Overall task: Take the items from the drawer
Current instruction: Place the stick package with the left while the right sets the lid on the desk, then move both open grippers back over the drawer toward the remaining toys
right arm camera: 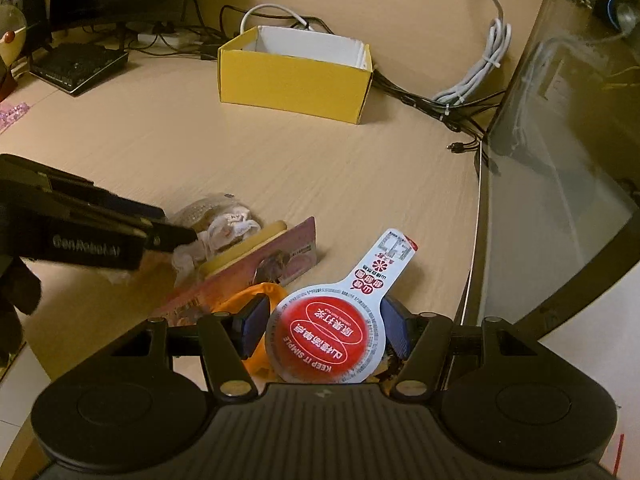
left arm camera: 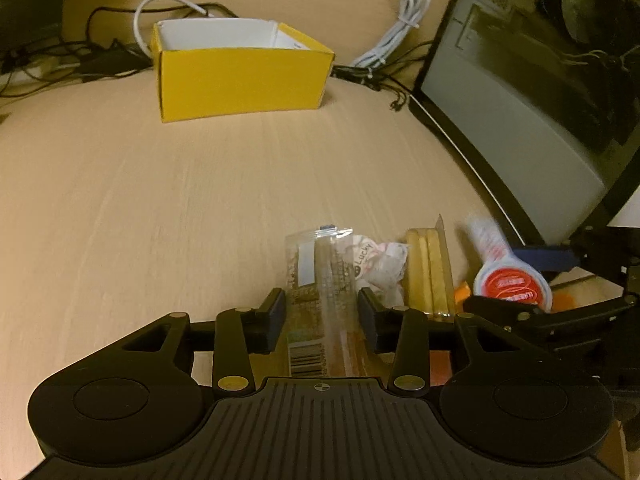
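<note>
I'm over a pale wooden desk (left arm camera: 160, 200) in warm, dim light, a yellow box (left arm camera: 240, 80) and tangled cables (right arm camera: 460, 104) at the back, glass-sided computer case (right arm camera: 560, 160) right.

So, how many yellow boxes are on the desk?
1. The yellow box stands open at the far side of the desk, before the cables. None other is visible.

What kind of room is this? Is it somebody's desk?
Probably a home or office desk. The wooden tabletop has a tangle of cables at the back, a computer case on one side, and a yellow box.
</note>
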The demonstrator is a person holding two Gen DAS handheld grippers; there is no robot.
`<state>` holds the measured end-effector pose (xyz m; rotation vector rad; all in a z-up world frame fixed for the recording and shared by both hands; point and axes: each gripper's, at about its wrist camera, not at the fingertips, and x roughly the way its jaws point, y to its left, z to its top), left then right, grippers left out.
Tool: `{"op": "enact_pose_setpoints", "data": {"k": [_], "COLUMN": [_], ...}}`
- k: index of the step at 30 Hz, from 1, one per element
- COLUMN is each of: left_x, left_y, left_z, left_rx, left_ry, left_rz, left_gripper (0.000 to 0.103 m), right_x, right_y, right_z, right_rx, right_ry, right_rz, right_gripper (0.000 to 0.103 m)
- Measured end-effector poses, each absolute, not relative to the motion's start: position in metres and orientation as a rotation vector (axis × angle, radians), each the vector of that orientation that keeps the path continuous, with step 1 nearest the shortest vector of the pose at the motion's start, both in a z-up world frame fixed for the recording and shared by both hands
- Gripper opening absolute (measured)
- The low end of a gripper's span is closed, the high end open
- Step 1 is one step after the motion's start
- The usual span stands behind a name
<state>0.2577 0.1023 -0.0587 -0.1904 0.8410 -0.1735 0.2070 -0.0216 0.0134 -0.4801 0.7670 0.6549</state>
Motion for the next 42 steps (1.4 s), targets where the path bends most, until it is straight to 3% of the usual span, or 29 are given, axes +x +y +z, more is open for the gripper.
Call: {"op": "enact_pose_setpoints", "data": {"k": [15,22,33,42], "left_x": [0.218,0.171,0.119,0.119], "left_y": [0.103,0.071,0.0,-0.005], "left_z": [-0.005,0.013,-0.076,-0.133], "left_rx": [-0.231,-0.208,-0.117,-0.104], "left_ry": [0.703,0.663,0.964,1.118], "left_rz": [-0.248,-0.44,-0.71,-0.609], "left_gripper": [0.043,0.043,0.043,0.042], "right_x": [0.157,0.117,0.05,0.028], "right_y": [-0.056,-0.097,-0.169,-0.211], "right_z": [0.053,0.051,-0.021,-0.056], "right_rx": [-0.425,-0.396,-0.421,-0.358], "right_ry": [0.687,0.751,1.035,1.164], "right_rz": [0.654,0.584,0.356,0.2], "right_gripper": [0.069,0.07,0.07,0.07]}}
